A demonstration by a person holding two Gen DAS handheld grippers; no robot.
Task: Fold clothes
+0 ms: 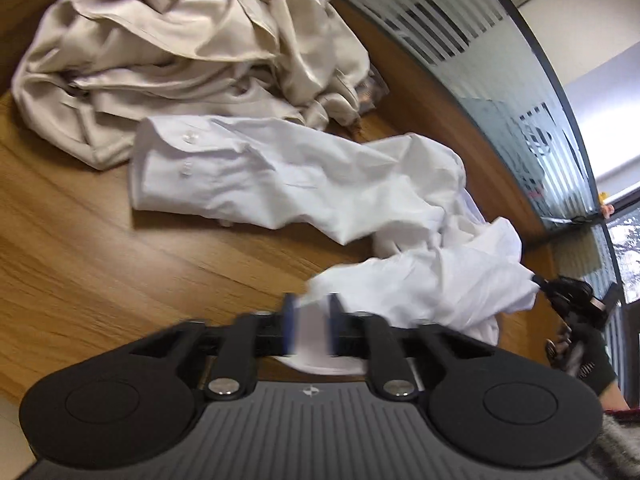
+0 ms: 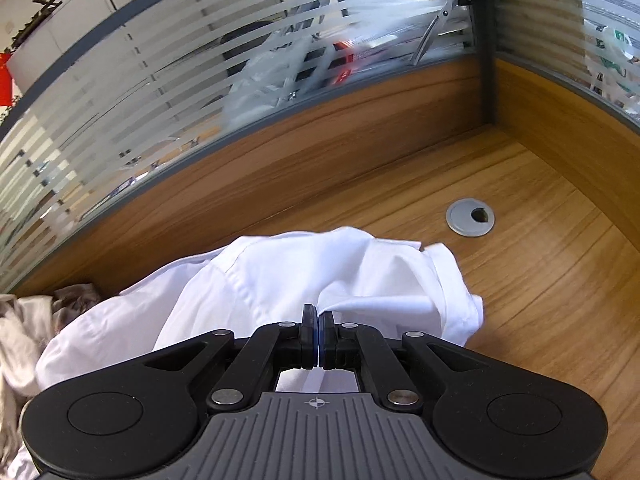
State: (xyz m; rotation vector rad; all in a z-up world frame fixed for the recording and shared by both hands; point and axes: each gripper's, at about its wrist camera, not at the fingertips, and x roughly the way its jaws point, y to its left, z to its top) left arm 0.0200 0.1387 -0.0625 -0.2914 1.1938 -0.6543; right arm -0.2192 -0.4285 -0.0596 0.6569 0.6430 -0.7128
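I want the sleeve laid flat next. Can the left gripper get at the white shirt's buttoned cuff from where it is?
Probably yes. The left gripper is open over white shirt fabric, and bare desk lies between it and the cuff; the beige garment sits behind.

A white dress shirt (image 1: 304,176) is seen crumpled on the wooden desk, unfolded. One buttoned cuff and sleeve are laid flat toward the left; the body is bunched to the right, and one corner is drawn up into a raised peak. In the right wrist view the same white shirt (image 2: 280,276) is seen lifted in a tented fold. A heap of beige garments (image 1: 180,52) is piled behind it, rumpled and just touching.
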